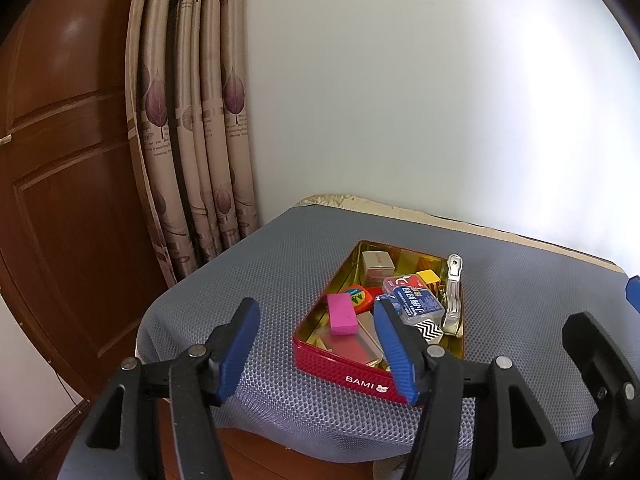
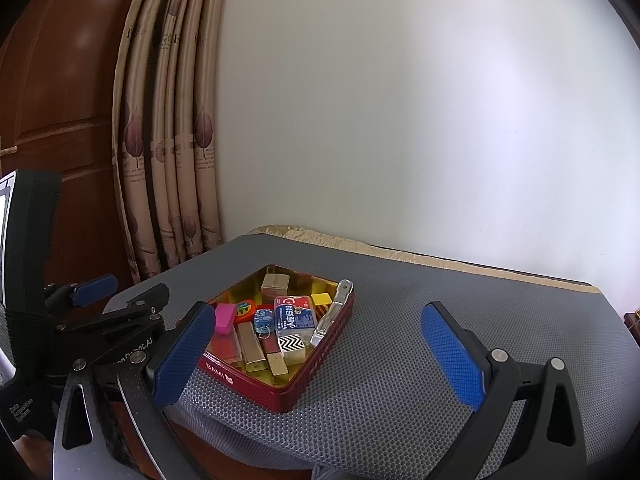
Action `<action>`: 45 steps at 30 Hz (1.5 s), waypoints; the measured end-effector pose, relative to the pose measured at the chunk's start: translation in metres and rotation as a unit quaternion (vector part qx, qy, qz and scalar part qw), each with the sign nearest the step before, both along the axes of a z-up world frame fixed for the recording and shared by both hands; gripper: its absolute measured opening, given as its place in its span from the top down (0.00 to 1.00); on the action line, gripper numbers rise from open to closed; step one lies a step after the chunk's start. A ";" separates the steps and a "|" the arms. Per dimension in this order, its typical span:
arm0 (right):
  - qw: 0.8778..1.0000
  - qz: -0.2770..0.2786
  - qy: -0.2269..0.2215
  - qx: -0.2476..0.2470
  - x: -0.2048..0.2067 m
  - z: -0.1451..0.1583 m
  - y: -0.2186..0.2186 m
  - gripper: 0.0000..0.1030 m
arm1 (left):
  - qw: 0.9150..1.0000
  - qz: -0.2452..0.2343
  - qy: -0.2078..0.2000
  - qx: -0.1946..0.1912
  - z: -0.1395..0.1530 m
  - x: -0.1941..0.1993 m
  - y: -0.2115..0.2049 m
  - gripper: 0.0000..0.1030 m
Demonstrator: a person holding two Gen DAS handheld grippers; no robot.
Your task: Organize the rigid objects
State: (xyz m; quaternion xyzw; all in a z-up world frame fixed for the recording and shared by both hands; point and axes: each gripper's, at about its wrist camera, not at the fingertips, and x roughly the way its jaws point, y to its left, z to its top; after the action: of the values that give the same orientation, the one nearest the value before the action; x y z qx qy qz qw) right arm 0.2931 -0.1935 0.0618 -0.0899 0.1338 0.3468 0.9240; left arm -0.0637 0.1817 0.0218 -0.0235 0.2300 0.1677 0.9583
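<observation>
- Red tin (image 1: pixel 352 376), marked BAMI, sits on grey mesh mat (image 1: pixel 248 280) over the counter, near its front edge.
- Inside the tin: pink eraser (image 1: pixel 341 314) at 9 o'clock, blue-labelled clear case (image 1: pixel 414 300) centre, yellow block (image 1: pixel 427 276) at 1 o'clock, silver clip (image 1: pixel 453 300) along the 3 o'clock wall.
- Left gripper (image 1: pixel 320 352): fingers apart, nothing between the pads; right finger overlaps the tin's near rim in view.
- Right gripper (image 2: pixel 320 356): fingers wide, empty, hovering before the tin.
- Curtain (image 1: pixel 192 120) at 10 o'clock.
</observation>
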 end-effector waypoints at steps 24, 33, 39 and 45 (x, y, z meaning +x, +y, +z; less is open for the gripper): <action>1.000 -0.004 0.005 -0.002 0.000 0.001 0.002 0.01 | 1.000 0.008 -0.003 -0.003 0.005 -0.002 0.005 0.39; 1.000 -0.005 0.006 -0.004 -0.002 0.000 0.003 0.01 | 1.000 0.011 -0.001 -0.001 0.004 0.000 0.004 0.39; 1.000 -0.004 0.007 -0.006 -0.003 0.000 0.004 0.01 | 1.000 0.015 0.005 -0.009 0.002 0.001 0.007 0.39; 1.000 -0.003 0.009 -0.010 -0.005 -0.002 0.005 0.01 | 1.000 0.016 0.010 -0.002 0.001 0.003 0.005 0.39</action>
State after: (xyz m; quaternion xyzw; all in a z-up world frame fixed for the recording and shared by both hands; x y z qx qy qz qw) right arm 0.2884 -0.1888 0.0595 -0.0952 0.1455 0.3432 0.9230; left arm -0.0609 0.1871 0.0231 -0.0270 0.2398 0.1827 0.9531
